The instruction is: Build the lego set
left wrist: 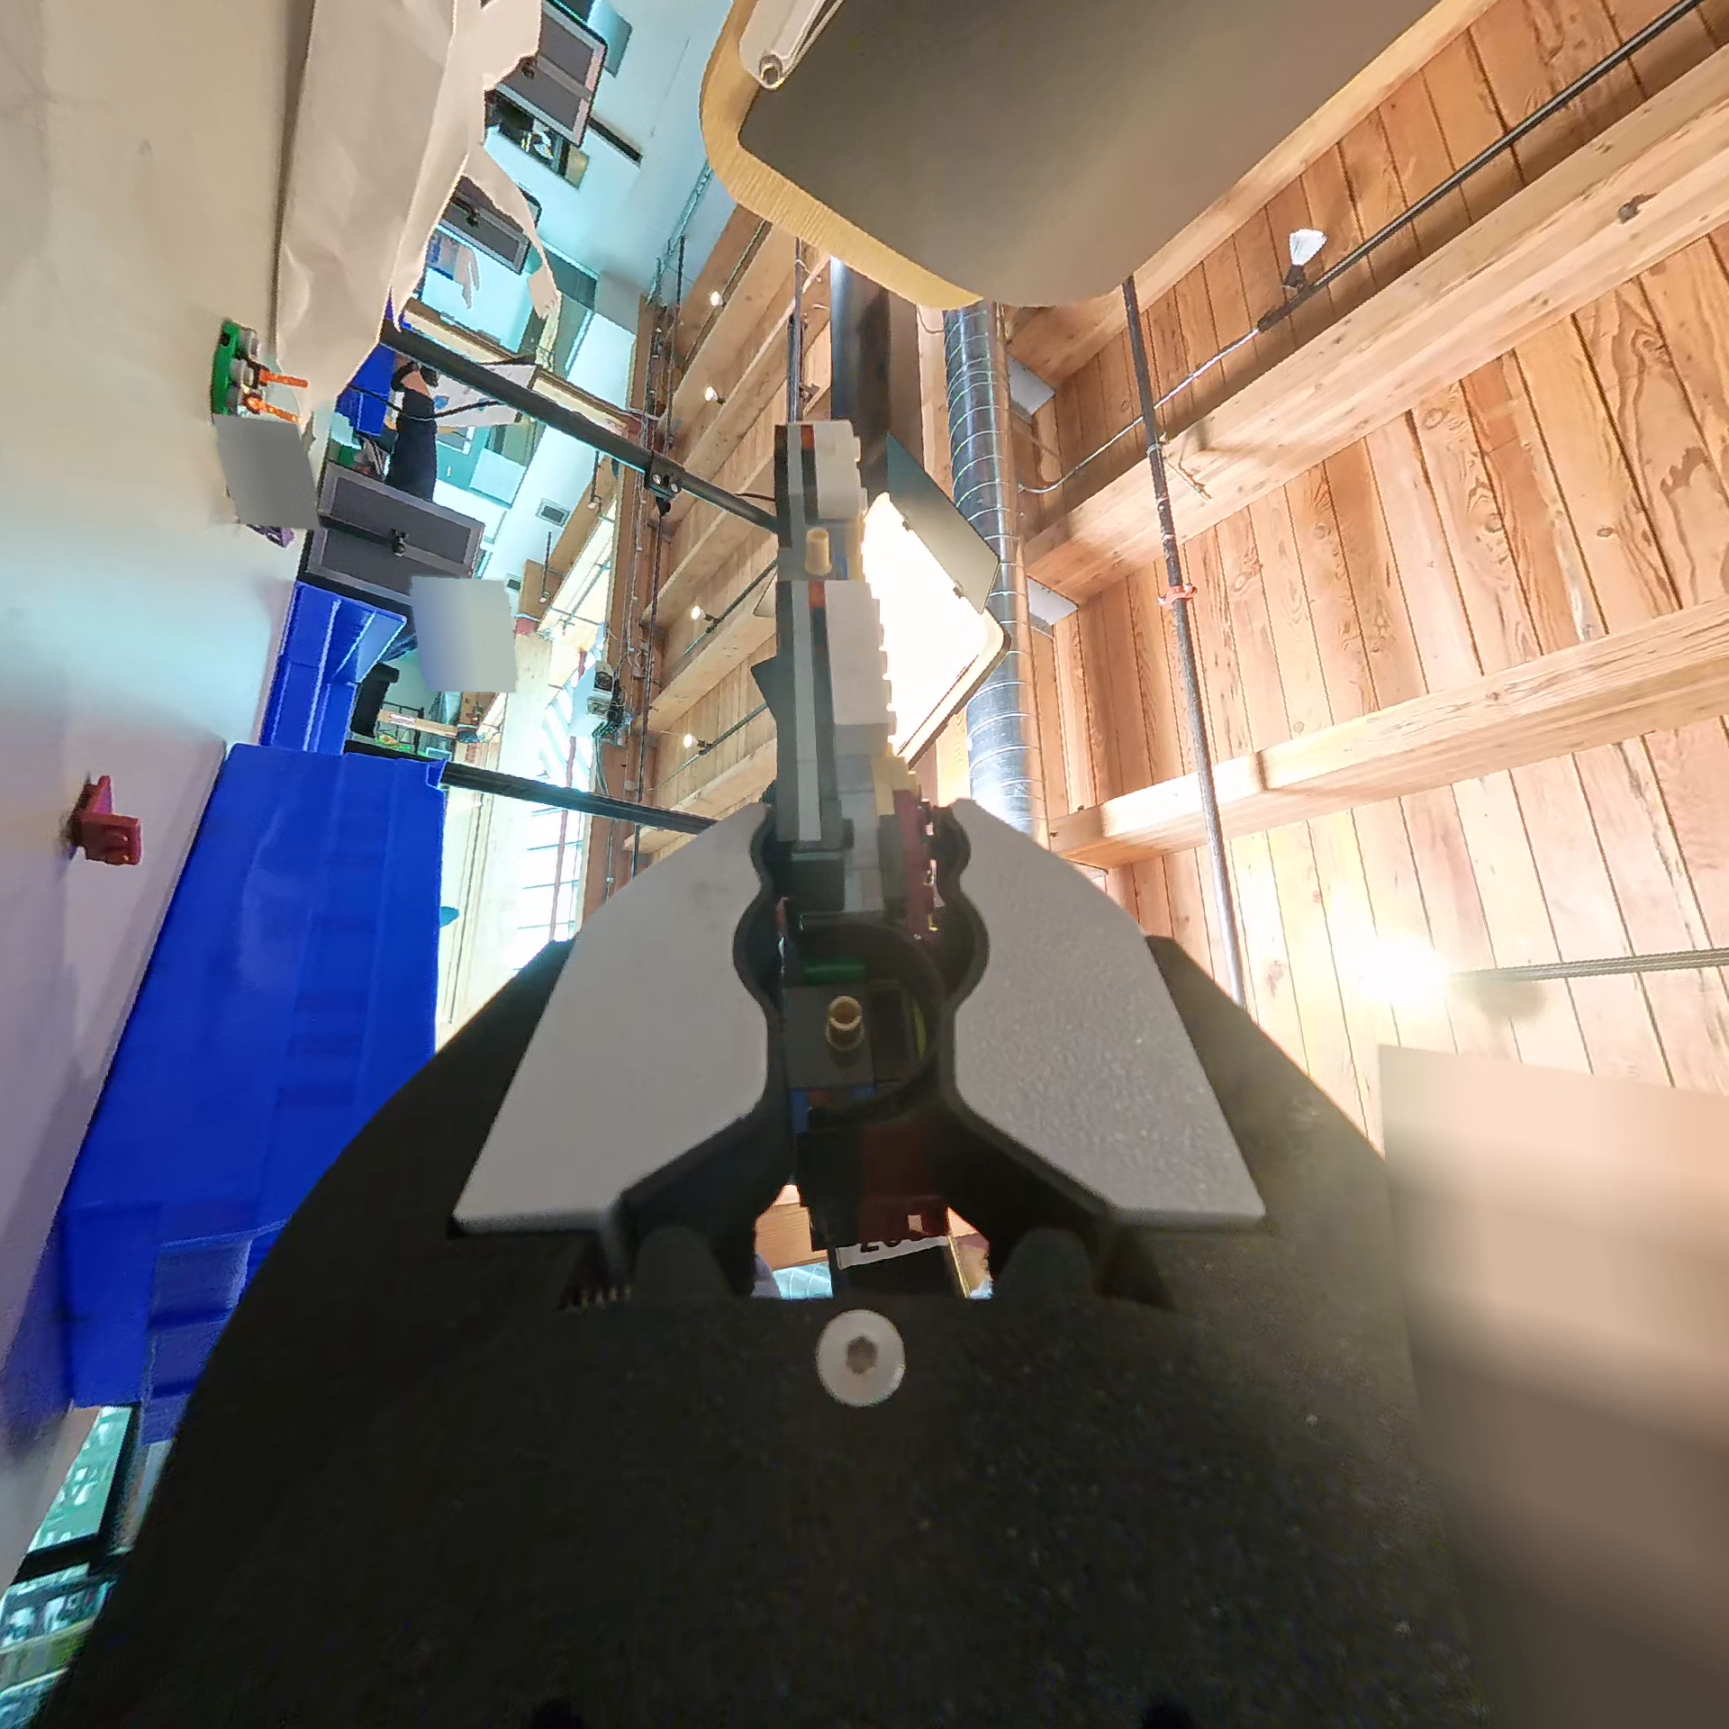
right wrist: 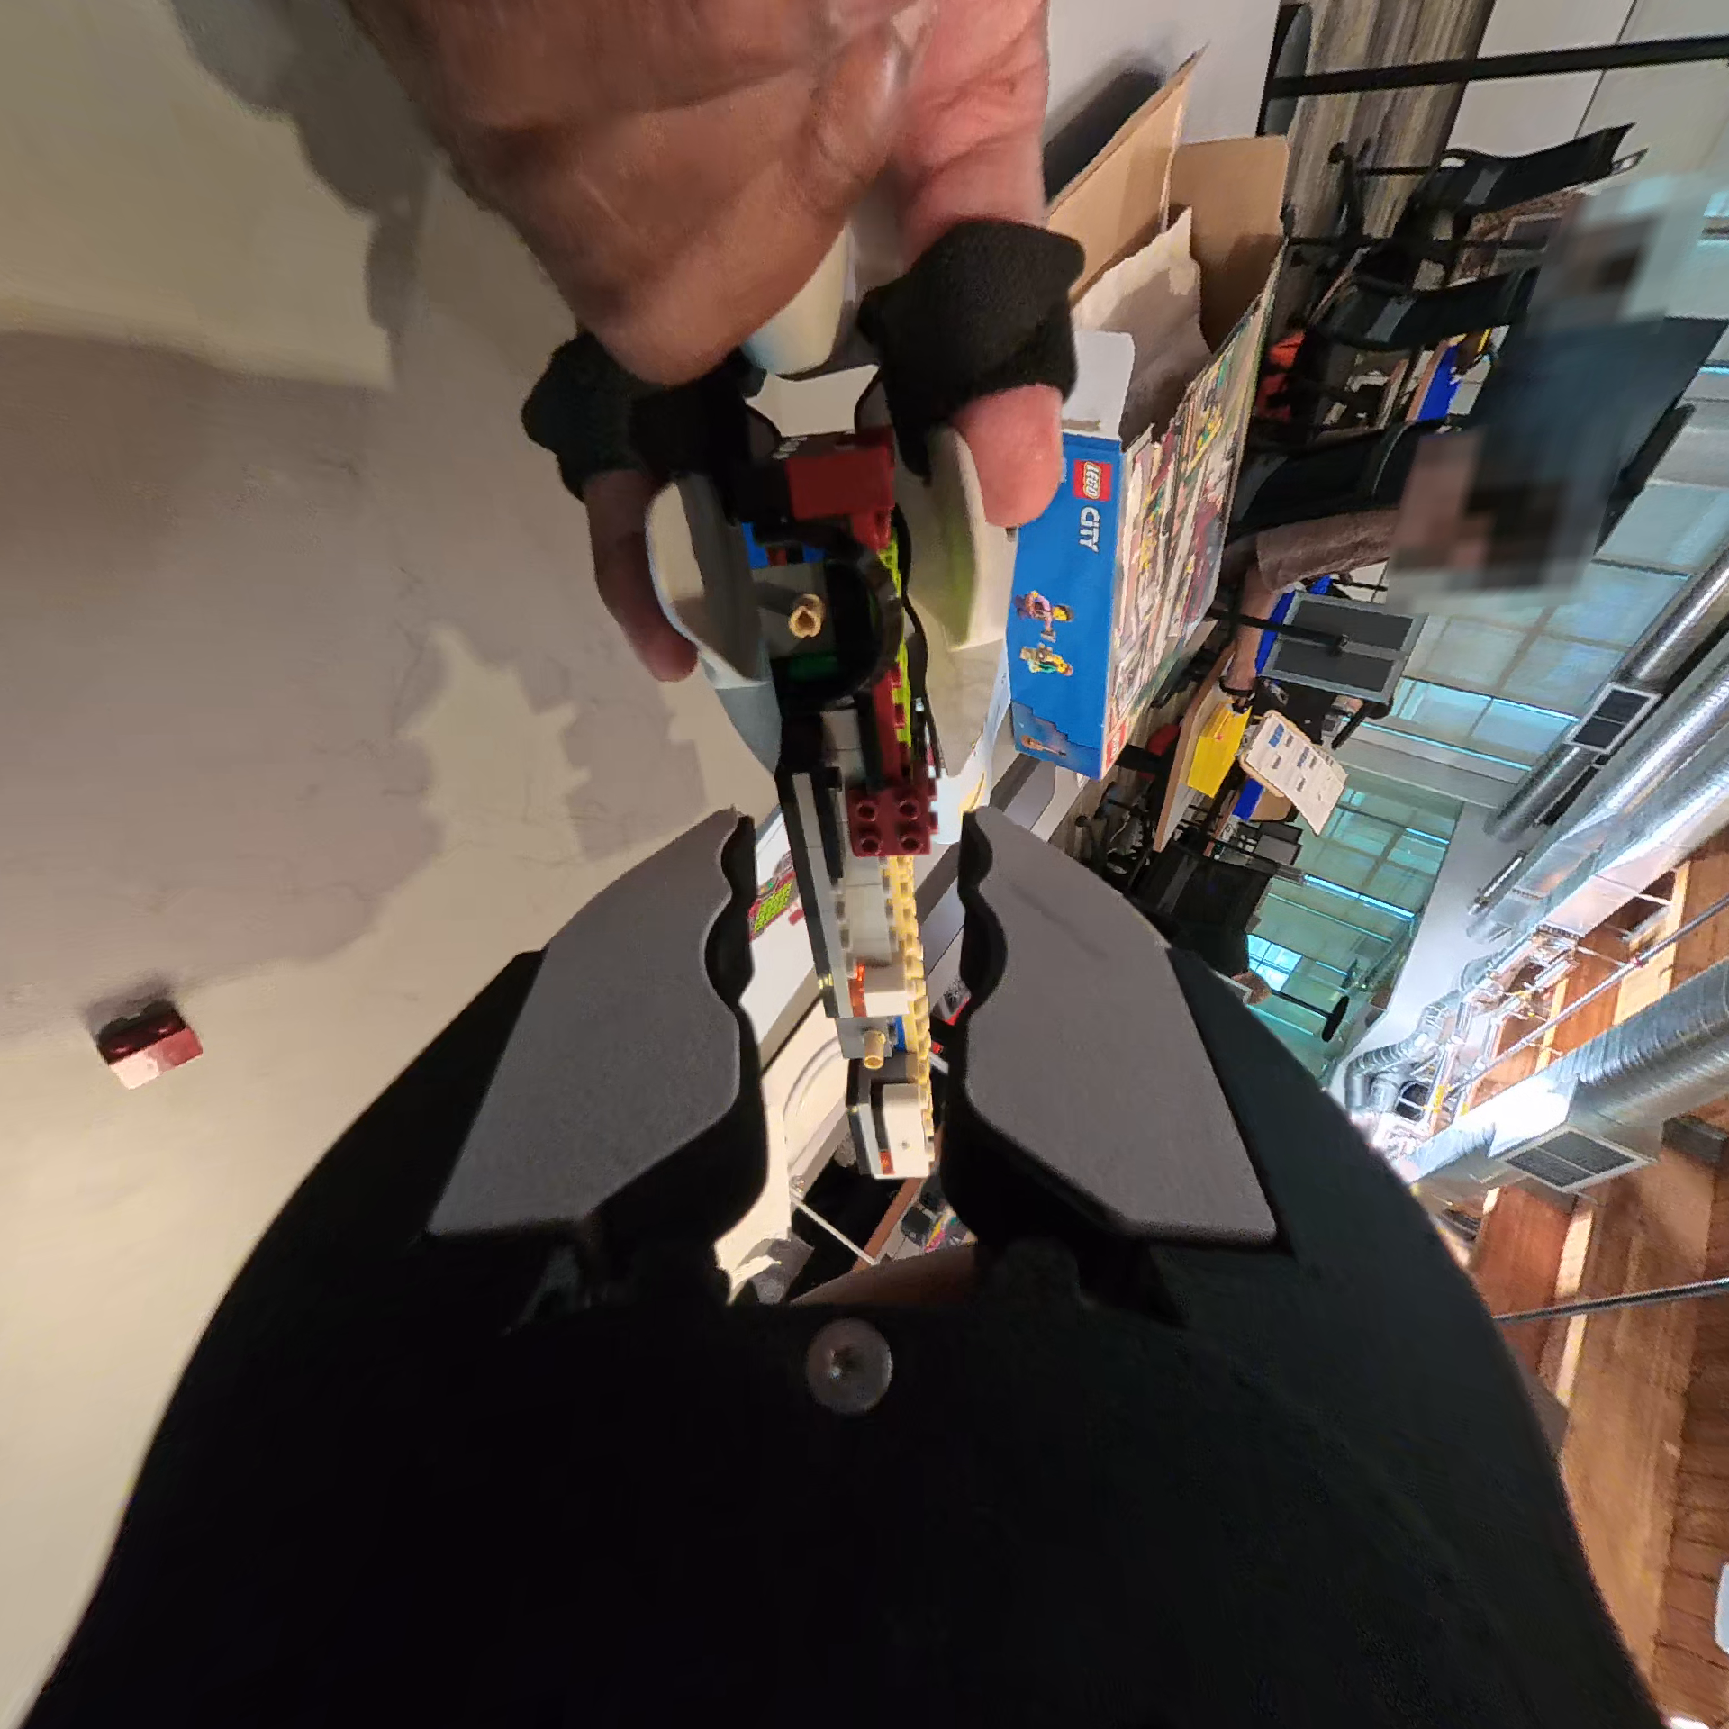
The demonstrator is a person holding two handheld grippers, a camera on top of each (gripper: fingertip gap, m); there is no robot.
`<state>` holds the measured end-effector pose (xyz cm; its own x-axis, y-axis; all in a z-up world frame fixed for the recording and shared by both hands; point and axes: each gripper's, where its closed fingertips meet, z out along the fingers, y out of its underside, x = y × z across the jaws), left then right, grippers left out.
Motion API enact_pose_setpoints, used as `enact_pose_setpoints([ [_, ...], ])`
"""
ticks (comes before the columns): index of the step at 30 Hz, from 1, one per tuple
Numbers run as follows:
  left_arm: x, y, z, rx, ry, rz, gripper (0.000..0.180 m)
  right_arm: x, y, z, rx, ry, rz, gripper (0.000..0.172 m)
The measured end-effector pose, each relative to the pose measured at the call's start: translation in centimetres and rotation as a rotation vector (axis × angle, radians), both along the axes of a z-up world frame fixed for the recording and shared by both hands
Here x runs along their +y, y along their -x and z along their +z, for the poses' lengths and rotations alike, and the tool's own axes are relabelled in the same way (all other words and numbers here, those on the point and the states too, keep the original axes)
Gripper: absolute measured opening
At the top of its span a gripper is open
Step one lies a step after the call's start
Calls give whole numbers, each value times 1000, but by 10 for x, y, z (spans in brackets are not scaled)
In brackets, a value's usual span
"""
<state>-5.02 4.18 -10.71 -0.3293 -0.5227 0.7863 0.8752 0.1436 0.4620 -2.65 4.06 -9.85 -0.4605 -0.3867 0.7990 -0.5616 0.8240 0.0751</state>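
Brick model (left wrist: 823,711), long, grey-white with dark red parts, is clamped between the left gripper (left wrist: 856,828) fingers, lifted off the table (left wrist: 112,187). Right gripper (right wrist: 853,837) jaws stand apart either side of it, not touching. Loose dark red brick (right wrist: 150,1043) lies on the table.

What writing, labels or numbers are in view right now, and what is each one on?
I don't transcribe writing; these things bear it:
Blue toy box, beyond the brick model: legible logo and word.
White label at the model's near end: cut off.
Clipboard sheet: too small.
Green-and-red sticker: blurred.
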Motion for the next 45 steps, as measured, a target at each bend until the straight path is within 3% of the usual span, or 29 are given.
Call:
enact_pose_setpoints([
  [9, 1, 0, -1, 19, 18, -7, 30, 0, 4, -3, 30, -14, 12, 31],
  [45, 4, -1, 12, 86, 30, 22, 31, 3, 2, 7, 116, -79, 23, 29],
])
